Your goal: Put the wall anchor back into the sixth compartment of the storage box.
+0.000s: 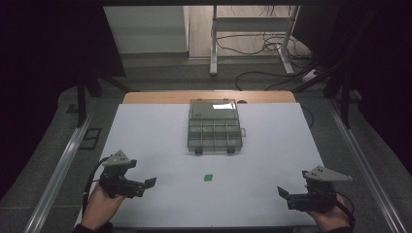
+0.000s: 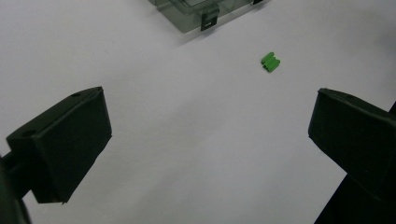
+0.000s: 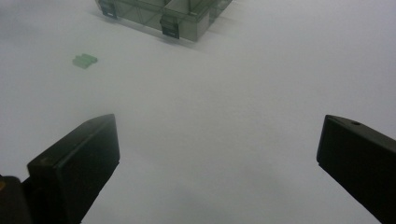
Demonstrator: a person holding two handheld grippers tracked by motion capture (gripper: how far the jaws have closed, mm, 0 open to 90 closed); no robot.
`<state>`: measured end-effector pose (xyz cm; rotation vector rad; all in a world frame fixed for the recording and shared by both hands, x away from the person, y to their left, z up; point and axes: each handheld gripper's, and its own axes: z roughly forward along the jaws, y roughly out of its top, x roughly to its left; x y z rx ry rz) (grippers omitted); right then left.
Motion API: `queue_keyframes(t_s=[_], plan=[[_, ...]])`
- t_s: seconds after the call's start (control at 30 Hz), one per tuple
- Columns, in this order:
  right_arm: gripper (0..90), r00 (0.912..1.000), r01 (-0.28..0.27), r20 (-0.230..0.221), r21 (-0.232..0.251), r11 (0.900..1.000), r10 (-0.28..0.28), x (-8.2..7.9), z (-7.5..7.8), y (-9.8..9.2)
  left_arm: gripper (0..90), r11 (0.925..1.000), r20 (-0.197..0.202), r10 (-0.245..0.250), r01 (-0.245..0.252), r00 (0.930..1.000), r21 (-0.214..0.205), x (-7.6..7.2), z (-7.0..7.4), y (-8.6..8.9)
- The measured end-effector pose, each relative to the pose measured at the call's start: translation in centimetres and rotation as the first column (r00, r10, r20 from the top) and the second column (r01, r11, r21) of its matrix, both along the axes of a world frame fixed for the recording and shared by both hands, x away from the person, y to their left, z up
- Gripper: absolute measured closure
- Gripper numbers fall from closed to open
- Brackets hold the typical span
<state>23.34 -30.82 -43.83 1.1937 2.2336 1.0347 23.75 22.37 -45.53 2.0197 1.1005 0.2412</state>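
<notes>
While both units rest low at the near edge of the white surface point(image 1: 145, 136), the left hand-held gripper point(image 1: 150, 183) has its jaws spread wide with nothing between them. The small green block point(image 1: 208, 178) lies on the surface between the two units, well apart from each, just in front of the clear compartment box point(image 1: 214, 127). The right hand-held gripper point(image 1: 282, 191) is likewise spread and holds nothing.
</notes>
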Motion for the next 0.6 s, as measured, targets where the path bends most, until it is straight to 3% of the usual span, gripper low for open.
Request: queue_keyframes(t_s=[0.13,0.33,0.6], plan=[[0.0,0.9998,-0.011,0.017,-0.004,0.9999,0.011,-0.1,0.0,0.1,0.0,0.9997,0.027,-0.023,0.023,0.9994,0.004,0.7,0.1,-0.8],[0.0,1.0,0.003,0.008,0.001,1.0,-0.003,0.0,0.0,-0.1,0.0,0.9983,0.057,-0.056,0.057,0.9968,-0.013,1.5,0.2,-1.6],[0.0,0.9999,0.007,0.008,0.0,1.0,-0.007,0.0,0.0,-0.1,0.0,0.9969,0.039,-0.079,0.079,0.9961,-0.003,2.4,0.2,-2.5]])
